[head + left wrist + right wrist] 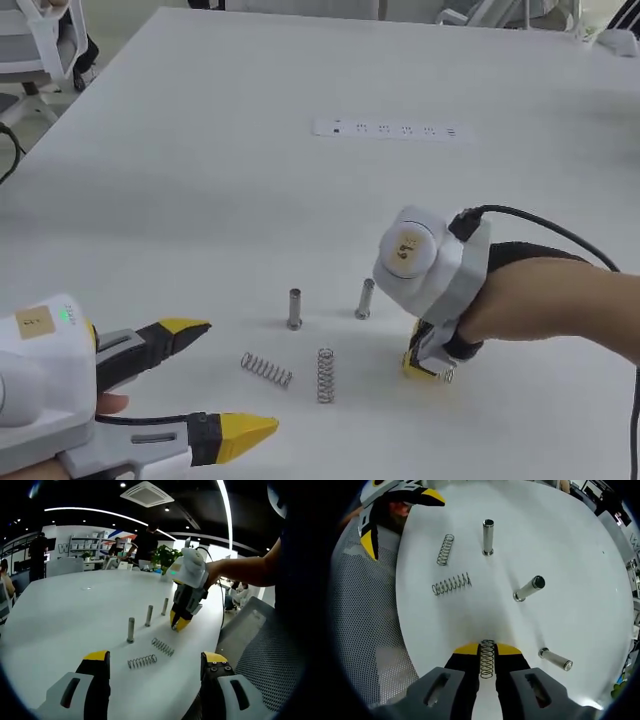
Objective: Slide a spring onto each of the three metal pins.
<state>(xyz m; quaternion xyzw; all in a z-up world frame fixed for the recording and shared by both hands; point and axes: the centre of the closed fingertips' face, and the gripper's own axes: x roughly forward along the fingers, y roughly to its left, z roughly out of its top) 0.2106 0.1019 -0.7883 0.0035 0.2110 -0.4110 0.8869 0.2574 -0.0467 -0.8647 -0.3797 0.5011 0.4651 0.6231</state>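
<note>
Three metal pins [488, 537]: standing upright on the white table [200, 150], on my side of the power strip [388, 129].
Right gripper [487, 647]: I am pinching one spring [487, 661] between its closed jaws, tips pointing down at the table, just beyond the pins from the power strip.
Left gripper [225, 378]: I am holding it with jaws spread wide, gripping nothing.
Two loose springs [266, 369]: lying flat, farther from the power strip than the pins.

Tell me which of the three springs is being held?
The spring pinched between the jaws of the right gripper. The middle spring and the far spring just lie loose on the white table, touched by nothing.
</note>
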